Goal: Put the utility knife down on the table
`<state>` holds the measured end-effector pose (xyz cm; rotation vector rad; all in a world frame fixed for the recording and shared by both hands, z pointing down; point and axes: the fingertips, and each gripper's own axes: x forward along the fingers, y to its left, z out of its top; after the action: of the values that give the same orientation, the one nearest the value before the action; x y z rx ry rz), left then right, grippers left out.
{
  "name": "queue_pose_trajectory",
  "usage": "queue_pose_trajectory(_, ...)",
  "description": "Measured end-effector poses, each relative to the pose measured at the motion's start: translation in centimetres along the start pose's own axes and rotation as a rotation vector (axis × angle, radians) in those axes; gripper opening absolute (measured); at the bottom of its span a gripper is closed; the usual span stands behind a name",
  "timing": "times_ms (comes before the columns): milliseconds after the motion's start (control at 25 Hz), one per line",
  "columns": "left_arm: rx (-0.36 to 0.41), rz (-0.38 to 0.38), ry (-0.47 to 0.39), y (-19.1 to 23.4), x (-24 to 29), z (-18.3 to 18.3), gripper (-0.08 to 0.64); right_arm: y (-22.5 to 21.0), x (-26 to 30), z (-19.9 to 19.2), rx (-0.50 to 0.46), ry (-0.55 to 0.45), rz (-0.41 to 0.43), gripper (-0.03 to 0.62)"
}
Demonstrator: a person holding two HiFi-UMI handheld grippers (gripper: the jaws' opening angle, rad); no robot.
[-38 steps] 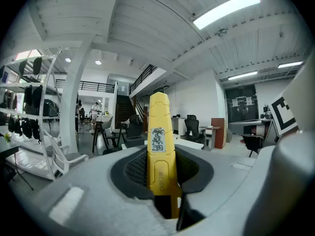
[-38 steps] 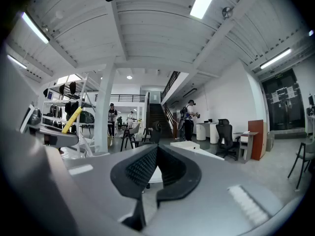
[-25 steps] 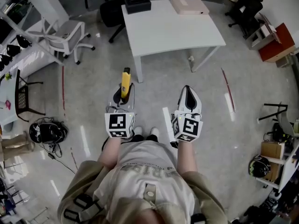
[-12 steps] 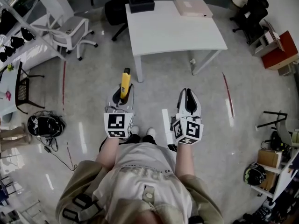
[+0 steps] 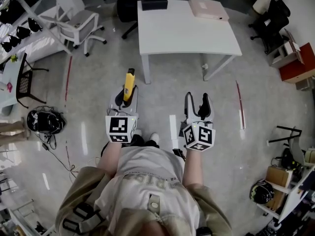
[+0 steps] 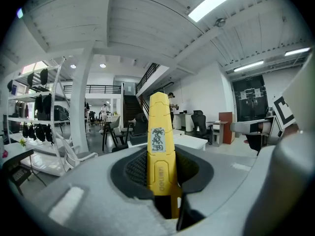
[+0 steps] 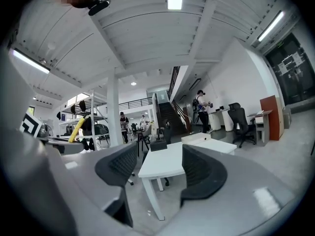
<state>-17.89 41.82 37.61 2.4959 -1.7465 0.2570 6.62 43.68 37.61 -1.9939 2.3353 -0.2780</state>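
From the head view, the person stands on the open floor short of the white table (image 5: 187,31), which lies ahead with bare floor between. The left gripper (image 5: 125,95) pinches the yellow utility knife (image 5: 129,82) by its rear end. The knife's long axis runs straight on from the jaws, its free end aimed towards the table's near-left corner. The right gripper (image 5: 198,104) sits level with it, more squarely below the table's front edge, and carries nothing. A black box (image 5: 153,2) and a flat pink box (image 5: 209,8) sit along the far edge, so the near half of the top is bare.

In the left gripper view, the utility knife (image 6: 160,146) stands up between the dark pads, clamped on both sides. The table shows pale behind it, well off.

In the right gripper view, the right gripper (image 7: 158,175) has just been opening. Its pads (image 7: 118,166) stand wide apart with nothing between them, only the table (image 7: 165,161) seen beyond. I judge the left hand must carry the knife forward and slightly rightward.
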Motion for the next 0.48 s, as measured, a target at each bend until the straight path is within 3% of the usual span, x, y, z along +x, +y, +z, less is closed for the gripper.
queue_pose_trajectory(480,0.002,0.020,0.040,1.6,1.1,-1.2,0.094,-1.1,2.4,-1.0,0.033,0.026,-0.009,0.272)
